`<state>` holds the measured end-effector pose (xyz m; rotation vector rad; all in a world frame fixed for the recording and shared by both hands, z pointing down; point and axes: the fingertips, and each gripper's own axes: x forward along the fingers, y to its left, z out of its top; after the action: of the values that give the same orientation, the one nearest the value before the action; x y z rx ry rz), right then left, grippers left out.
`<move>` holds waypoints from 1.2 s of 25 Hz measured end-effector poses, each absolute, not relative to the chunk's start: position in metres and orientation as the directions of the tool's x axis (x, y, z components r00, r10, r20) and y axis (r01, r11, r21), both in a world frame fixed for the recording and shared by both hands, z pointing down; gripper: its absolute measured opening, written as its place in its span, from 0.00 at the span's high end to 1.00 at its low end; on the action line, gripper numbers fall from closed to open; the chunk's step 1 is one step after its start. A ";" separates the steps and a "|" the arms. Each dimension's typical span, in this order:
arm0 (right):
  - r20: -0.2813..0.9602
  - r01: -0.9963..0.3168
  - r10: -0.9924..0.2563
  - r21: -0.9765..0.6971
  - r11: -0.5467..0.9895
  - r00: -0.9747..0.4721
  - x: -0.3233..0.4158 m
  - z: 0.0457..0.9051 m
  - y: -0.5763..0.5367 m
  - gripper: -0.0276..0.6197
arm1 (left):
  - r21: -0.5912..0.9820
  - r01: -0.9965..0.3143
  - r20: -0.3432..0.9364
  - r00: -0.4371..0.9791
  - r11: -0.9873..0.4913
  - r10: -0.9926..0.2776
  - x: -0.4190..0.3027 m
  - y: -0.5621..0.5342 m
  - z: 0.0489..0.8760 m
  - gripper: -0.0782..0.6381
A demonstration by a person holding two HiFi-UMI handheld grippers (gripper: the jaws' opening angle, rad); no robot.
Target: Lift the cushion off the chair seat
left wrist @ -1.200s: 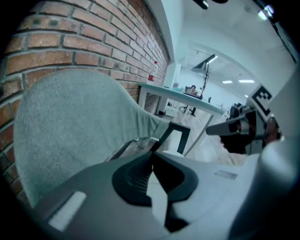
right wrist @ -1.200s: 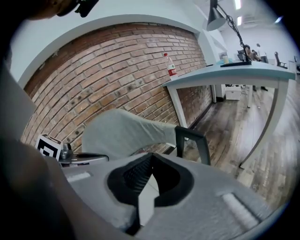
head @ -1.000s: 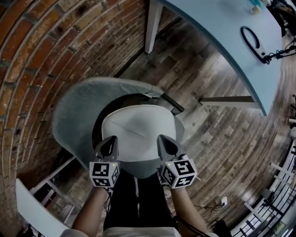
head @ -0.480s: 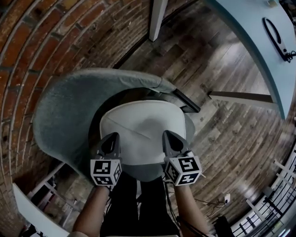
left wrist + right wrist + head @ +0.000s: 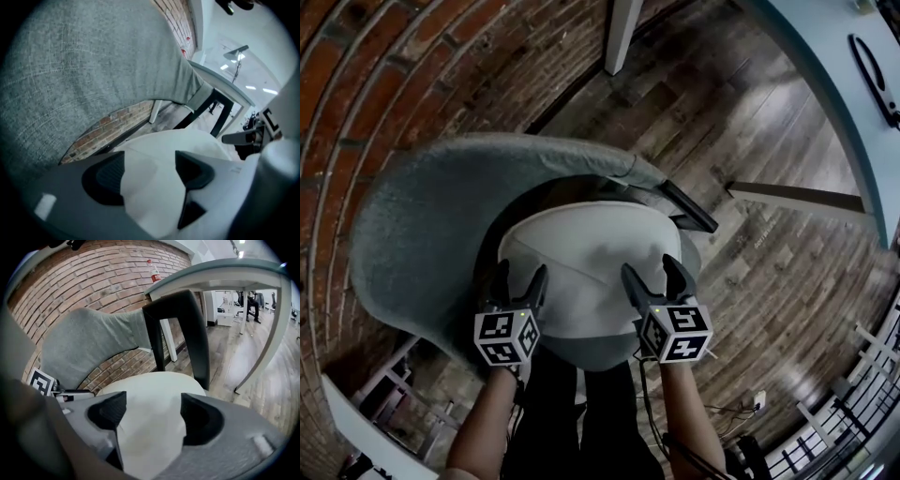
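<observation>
A white cushion (image 5: 581, 258) lies on the seat of a grey shell chair (image 5: 412, 244). Both grippers hover over its near edge. My left gripper (image 5: 518, 281) is at the cushion's near left, its jaws opening and apart. My right gripper (image 5: 652, 274) is at the near right, its jaws opening too. In the left gripper view the cushion (image 5: 154, 159) fills the gap of the left gripper (image 5: 147, 174), with the pads not pressing on it. In the right gripper view the cushion (image 5: 150, 399) shows the same way between the spread jaws of the right gripper (image 5: 152, 417).
A brick wall (image 5: 384, 84) curves behind the chair. The chair's black armrest (image 5: 689, 208) juts out at the right. A pale blue table (image 5: 825, 84) with a white leg (image 5: 619, 33) stands at the far right, above the wooden floor (image 5: 750, 281). A white rack (image 5: 366, 412) is at lower left.
Both grippers have sunk toward the cushion's near edge. Their jaws, shut in the earlier frames, now stand apart. The chair looms larger in view.
</observation>
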<state>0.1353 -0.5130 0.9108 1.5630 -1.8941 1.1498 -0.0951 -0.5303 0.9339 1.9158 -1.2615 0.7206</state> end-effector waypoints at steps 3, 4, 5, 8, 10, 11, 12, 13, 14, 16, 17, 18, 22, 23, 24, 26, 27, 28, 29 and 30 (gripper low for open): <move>0.783 -0.957 -0.573 -0.291 0.005 -0.241 0.143 0.924 -0.511 0.26 | 0.260 -0.939 0.778 0.341 -0.224 -0.527 -0.101 -0.532 0.943 0.42; 0.790 -0.961 -0.569 -0.276 0.002 -0.228 0.145 0.927 -0.510 0.22 | 0.258 -0.944 0.785 0.329 -0.206 -0.524 -0.103 -0.531 0.947 0.38; 0.797 -0.965 -0.564 -0.261 0.002 -0.216 0.147 0.930 -0.510 0.19 | 0.253 -0.948 0.793 0.316 -0.191 -0.520 -0.106 -0.531 0.951 0.33; 0.812 -0.973 -0.549 -0.232 0.003 -0.196 0.151 0.939 -0.509 0.13 | 0.232 -0.958 0.810 0.287 -0.170 -0.512 -0.110 -0.530 0.960 0.21; 0.826 -0.975 -0.534 -0.221 -0.008 -0.183 0.155 0.948 -0.505 0.12 | 0.238 -0.960 0.819 0.280 -0.149 -0.501 -0.112 -0.529 0.967 0.18; 0.832 -0.977 -0.526 -0.213 -0.014 -0.174 0.158 0.951 -0.503 0.12 | 0.243 -0.961 0.825 0.276 -0.132 -0.492 -0.113 -0.528 0.971 0.18; 0.839 -0.979 -0.519 -0.204 -0.019 -0.165 0.160 0.954 -0.501 0.12 | 0.247 -0.962 0.832 0.270 -0.112 -0.484 -0.116 -0.527 0.975 0.18; 0.845 -0.980 -0.511 -0.195 -0.021 -0.158 0.162 0.957 -0.499 0.12 | 0.252 -0.964 0.838 0.264 -0.090 -0.477 -0.119 -0.526 0.979 0.18; 0.851 -0.982 -0.503 -0.189 -0.019 -0.153 0.164 0.959 -0.498 0.12 | 0.260 -0.963 0.842 0.262 -0.069 -0.472 -0.121 -0.525 0.982 0.17; 0.857 -0.984 -0.492 -0.180 -0.010 -0.152 0.165 0.964 -0.496 0.12 | 0.283 -0.958 0.844 0.270 -0.043 -0.463 -0.123 -0.524 0.988 0.16; 0.859 -0.984 -0.489 -0.176 -0.007 -0.150 0.166 0.966 -0.496 0.12 | 0.293 -0.955 0.844 0.278 -0.039 -0.458 -0.123 -0.524 0.990 0.16; 0.861 -0.986 -0.488 -0.169 -0.007 -0.144 0.169 0.967 -0.496 0.12 | 0.301 -0.953 0.844 0.286 -0.040 -0.453 -0.122 -0.523 0.991 0.16; 0.864 -0.983 -0.484 -0.182 -0.041 -0.139 0.180 0.971 -0.495 0.11 | 0.336 -0.941 0.842 0.321 -0.044 -0.433 -0.120 -0.524 0.993 0.16; 0.861 -0.977 -0.485 -0.207 -0.054 -0.155 0.180 0.972 -0.496 0.11 | 0.345 -0.937 0.841 0.330 -0.043 -0.429 -0.120 -0.524 0.994 0.16; 0.858 -0.973 -0.486 -0.223 -0.059 -0.167 0.179 0.972 -0.496 0.11 | 0.353 -0.935 0.839 0.336 -0.043 -0.427 -0.119 -0.524 0.995 0.16; 0.855 -0.971 -0.486 -0.234 -0.051 -0.181 0.178 0.972 -0.497 0.11 | 0.360 -0.932 0.837 0.344 -0.045 -0.427 -0.118 -0.525 0.995 0.16; 0.855 -0.971 -0.484 -0.236 -0.044 -0.186 0.177 0.972 -0.496 0.11 | 0.362 -0.931 0.837 0.346 -0.045 -0.425 -0.118 -0.525 0.996 0.16; 0.855 -0.971 -0.482 -0.237 -0.036 -0.191 0.176 0.972 -0.495 0.11 | 0.363 -0.931 0.838 0.346 -0.043 -0.422 -0.118 -0.525 0.997 0.16; 0.855 -0.971 -0.479 -0.239 -0.026 -0.198 0.174 0.972 -0.494 0.11 | 0.364 -0.931 0.840 0.346 -0.040 -0.418 -0.118 -0.524 0.997 0.16; 0.855 -0.970 -0.475 -0.242 -0.015 -0.206 0.172 0.972 -0.494 0.11 | 0.365 -0.930 0.842 0.347 -0.036 -0.414 -0.118 -0.523 0.998 0.16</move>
<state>0.1716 -0.4936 0.9722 1.5064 -1.7192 1.1693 -0.1180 -0.5226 0.9978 1.6293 -1.2302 0.6599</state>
